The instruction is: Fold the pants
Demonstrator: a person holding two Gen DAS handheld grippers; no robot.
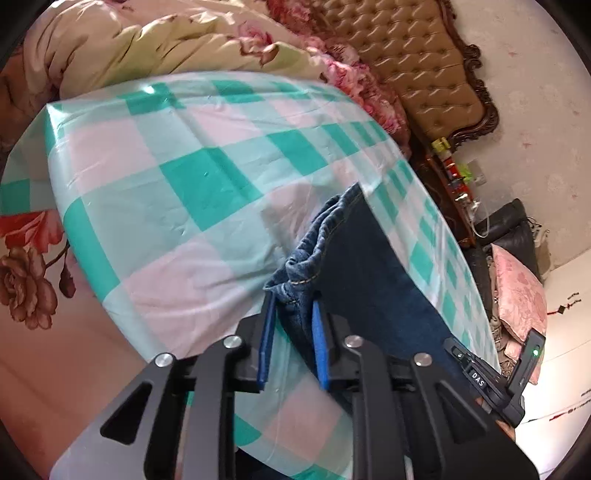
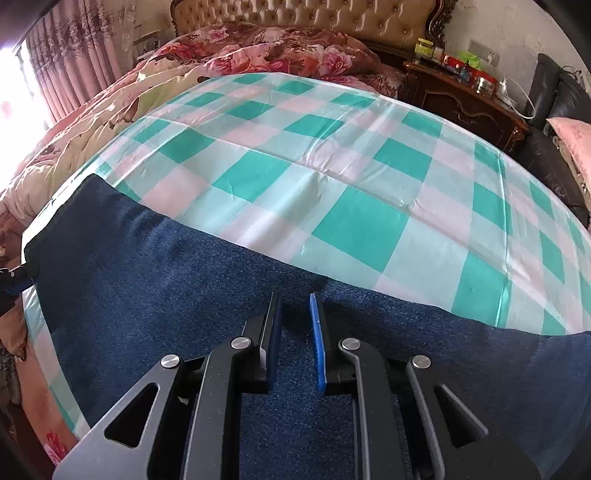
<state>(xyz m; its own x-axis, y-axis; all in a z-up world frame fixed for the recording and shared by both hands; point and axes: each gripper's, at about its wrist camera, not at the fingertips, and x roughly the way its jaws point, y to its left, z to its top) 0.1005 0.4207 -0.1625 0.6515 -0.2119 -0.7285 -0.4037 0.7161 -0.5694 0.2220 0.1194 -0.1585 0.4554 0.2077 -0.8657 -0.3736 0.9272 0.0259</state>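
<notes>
Denim bunches between my left gripper (image 1: 293, 314): its blue pads are clamped on a gathered end of the jeans (image 1: 354, 266), stitched hem showing. My right gripper (image 2: 295, 325) points down onto the flat dark cloth of the same jeans, its jaws drawn close together with cloth between them; whether they pinch it I cannot tell. Both sit near the front edge of a green-and-white checked sheet (image 2: 362, 221) spread over the bed. Beyond lie a flowered quilt (image 2: 258, 48) and a tufted headboard (image 2: 332, 18).
</notes>
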